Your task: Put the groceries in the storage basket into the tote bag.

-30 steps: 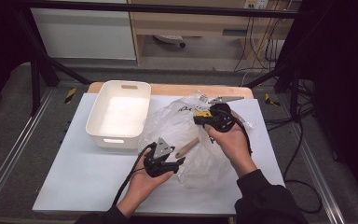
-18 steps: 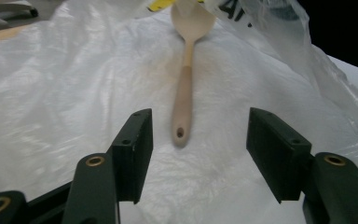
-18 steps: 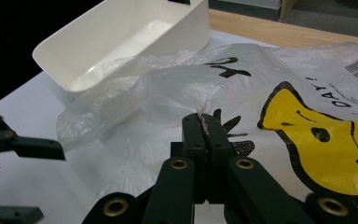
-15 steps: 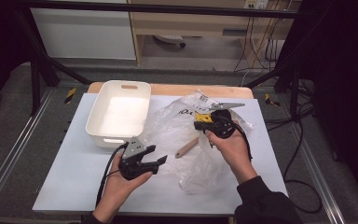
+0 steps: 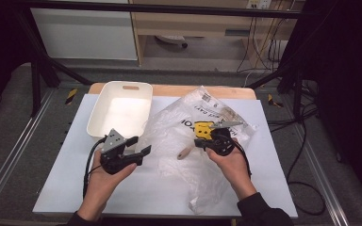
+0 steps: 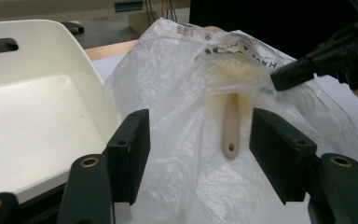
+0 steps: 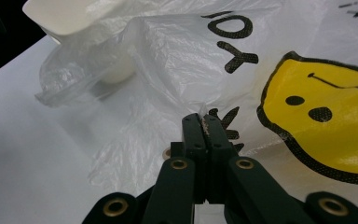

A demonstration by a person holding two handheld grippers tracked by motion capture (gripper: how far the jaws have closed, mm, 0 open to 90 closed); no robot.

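two grippers are shown. the right gripper (image 5: 202,141) is clamped on a pinch of film of the one clear plastic bag (image 5: 202,141); its jaws are seen pressed together on that film in the right gripper view (image 7: 204,122). the left gripper (image 5: 141,149) is held clear of the bag's left edge, above the white tabletop (image 5: 56,188); its jaws have just been opening and are parted, with nothing clasped between them (image 6: 198,154).

one brush (image 6: 230,126), wooden-handled with pale bristles, is seen inside the bag, which is spread on the tabletop right of centre. one white tray (image 5: 122,110) is placed just left of the bag, touching it.

on the bag one yellow smiley face (image 7: 326,126) is printed; black lettering is only partly legible ("yo" (image 7: 235,39)). one small white label (image 5: 206,97) near the bag's top edge is too small to be read.
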